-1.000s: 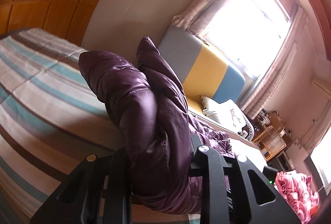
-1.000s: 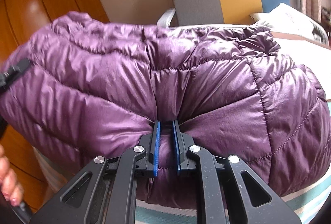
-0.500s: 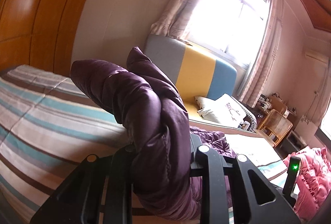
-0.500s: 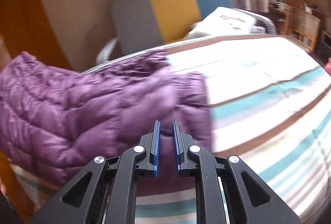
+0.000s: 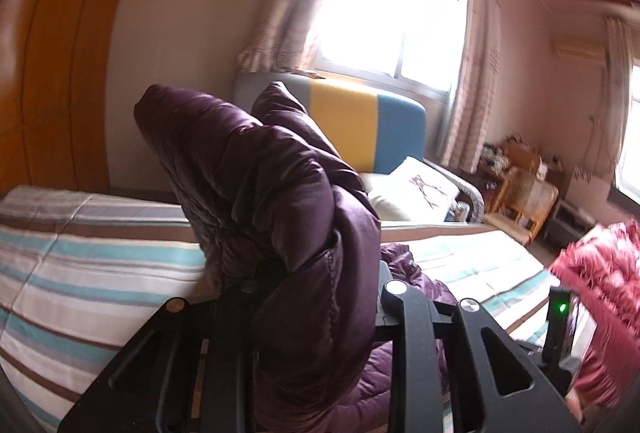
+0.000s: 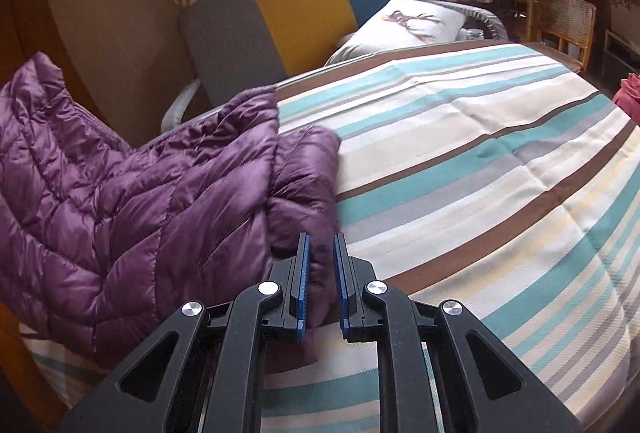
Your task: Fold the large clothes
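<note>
A purple quilted down jacket (image 5: 260, 173) rises in a thick bunch out of my left gripper (image 5: 316, 281), which is shut on it and holds it above the striped bed (image 5: 80, 265). In the right wrist view the rest of the jacket (image 6: 160, 213) lies spread over the bed's left side (image 6: 480, 173), with one part lifted at the far left. My right gripper (image 6: 322, 261) sits low at the jacket's right edge. Its blue pads stand narrowly apart with a thin piece of purple fabric between them. The left fingertips are hidden by fabric.
A grey, yellow and blue sofa (image 6: 296, 17) with a white pillow (image 6: 408, 21) stands behind the bed under the window. A red garment (image 5: 592, 273) lies at the bed's right side. A rattan chair (image 6: 560, 17) is at the back right, and wooden panelling (image 5: 52, 53) on the left.
The left gripper has risen and rolled with its bunch of jacket. The right gripper has swung to the right, and the jacket that bulged in front of it now lies flat.
</note>
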Action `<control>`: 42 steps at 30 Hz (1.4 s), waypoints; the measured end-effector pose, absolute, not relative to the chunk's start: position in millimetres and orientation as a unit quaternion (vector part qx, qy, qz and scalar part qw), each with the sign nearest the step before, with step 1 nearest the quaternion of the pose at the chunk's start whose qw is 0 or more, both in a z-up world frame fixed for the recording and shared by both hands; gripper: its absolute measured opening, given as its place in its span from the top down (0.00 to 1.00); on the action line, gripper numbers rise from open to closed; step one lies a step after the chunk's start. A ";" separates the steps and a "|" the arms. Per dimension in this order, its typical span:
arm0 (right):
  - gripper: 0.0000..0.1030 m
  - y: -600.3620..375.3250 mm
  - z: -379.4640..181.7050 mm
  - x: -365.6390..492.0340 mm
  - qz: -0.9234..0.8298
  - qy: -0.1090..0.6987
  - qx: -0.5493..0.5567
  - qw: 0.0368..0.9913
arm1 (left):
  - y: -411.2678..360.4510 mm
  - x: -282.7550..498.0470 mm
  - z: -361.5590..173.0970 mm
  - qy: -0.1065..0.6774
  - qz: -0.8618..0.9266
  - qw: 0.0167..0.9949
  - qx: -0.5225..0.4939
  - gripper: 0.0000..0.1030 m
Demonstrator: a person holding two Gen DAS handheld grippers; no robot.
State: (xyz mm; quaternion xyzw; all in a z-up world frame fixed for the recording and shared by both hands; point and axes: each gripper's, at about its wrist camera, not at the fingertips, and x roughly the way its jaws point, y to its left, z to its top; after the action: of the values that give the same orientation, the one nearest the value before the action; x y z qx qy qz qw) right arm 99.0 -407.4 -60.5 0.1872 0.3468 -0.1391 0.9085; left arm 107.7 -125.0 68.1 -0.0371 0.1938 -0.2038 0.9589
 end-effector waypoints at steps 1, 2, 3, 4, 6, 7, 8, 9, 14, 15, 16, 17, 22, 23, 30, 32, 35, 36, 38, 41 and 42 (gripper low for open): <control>0.87 -411.1 -58.6 96.9 -0.145 0.343 0.189 0.908 | -133.0 107.9 69.4 0.194 -0.207 0.958 -0.028 0.76; 0.87 -415.3 -57.0 94.1 -0.148 0.341 0.193 0.908 | -141.3 108.1 69.2 0.195 -0.212 0.957 -0.017 0.76; 0.87 -420.3 -55.6 91.4 -0.154 0.338 0.198 0.907 | -148.4 106.7 69.6 0.196 -0.216 0.956 -0.010 0.75; 0.87 -423.7 -55.0 89.2 -0.158 0.335 0.202 0.906 | -157.5 106.3 68.8 0.197 -0.222 0.955 -0.001 0.75; 0.87 -433.1 -53.7 84.3 -0.168 0.330 0.216 0.903 | -175.2 105.7 66.1 0.199 -0.234 0.952 0.016 0.75; 0.87 -436.8 -53.8 83.3 -0.171 0.329 0.221 0.902 | -184.1 105.6 64.5 0.200 -0.239 0.950 0.025 0.75; 0.87 -440.0 -53.7 81.9 -0.175 0.328 0.226 0.901 | -192.3 105.5 62.1 0.202 -0.245 0.948 0.033 0.75; 0.87 -442.5 -53.5 80.0 -0.177 0.326 0.231 0.899 | -201.3 105.3 59.1 0.205 -0.252 0.945 0.040 0.75; 0.87 -450.6 -51.5 79.5 -0.182 0.320 0.243 0.897 | -234.7 108.0 40.0 0.239 -0.283 0.928 0.051 0.76; 0.87 -451.2 -51.1 78.9 -0.183 0.319 0.246 0.897 | -238.7 109.3 33.7 0.246 -0.288 0.924 0.053 0.76; 0.87 -454.1 -50.5 77.5 -0.183 0.318 0.248 0.897 | -243.7 108.8 28.9 0.251 -0.292 0.921 0.057 0.76; 0.87 -455.8 -50.4 76.5 -0.184 0.318 0.250 0.896 | -250.7 108.4 23.4 0.257 -0.297 0.918 0.062 0.76; 0.87 -465.6 -50.8 71.9 -0.190 0.315 0.262 0.892 | -269.7 109.8 -5.8 0.290 -0.318 0.899 0.074 0.76; 0.87 -467.2 -51.0 71.4 -0.191 0.314 0.264 0.892 | -273.7 110.0 -13.1 0.297 -0.324 0.895 0.078 0.76; 0.87 -469.5 -52.6 71.5 -0.191 0.317 0.269 0.889 | -285.5 95.6 -23.4 0.288 -0.365 0.879 0.106 0.35; 0.87 -468.3 -51.6 72.4 -0.188 0.318 0.267 0.890 | -274.0 86.9 -8.9 0.282 -0.402 0.869 0.066 0.21; 0.87 -465.4 -48.2 74.2 -0.181 0.316 0.263 0.893 | -245.5 74.6 14.3 0.261 -0.414 0.872 0.020 0.20; 0.87 -463.9 -46.9 74.7 -0.179 0.316 0.262 0.894 | -234.5 72.4 19.5 0.253 -0.412 0.875 0.009 0.18; 0.87 -459.9 -43.9 75.5 -0.175 0.315 0.258 0.896 | -212.1 71.2 29.3 0.234 -0.395 0.888 -0.015 0.17; 0.87 -451.0 -38.6 77.8 -0.165 0.314 0.251 0.901 | -161.3 82.7 32.7 0.218 -0.330 0.916 -0.062 0.17; 0.87 -447.1 -36.0 78.6 -0.160 0.313 0.249 0.902 | -143.3 89.8 30.4 0.216 -0.304 0.925 -0.075 0.17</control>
State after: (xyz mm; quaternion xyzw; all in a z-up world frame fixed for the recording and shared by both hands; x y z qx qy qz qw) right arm 78.6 -447.1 -36.0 0.2490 0.3134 -0.1597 0.9024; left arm 89.8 -143.3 30.4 -0.0746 0.2161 -0.3044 0.9247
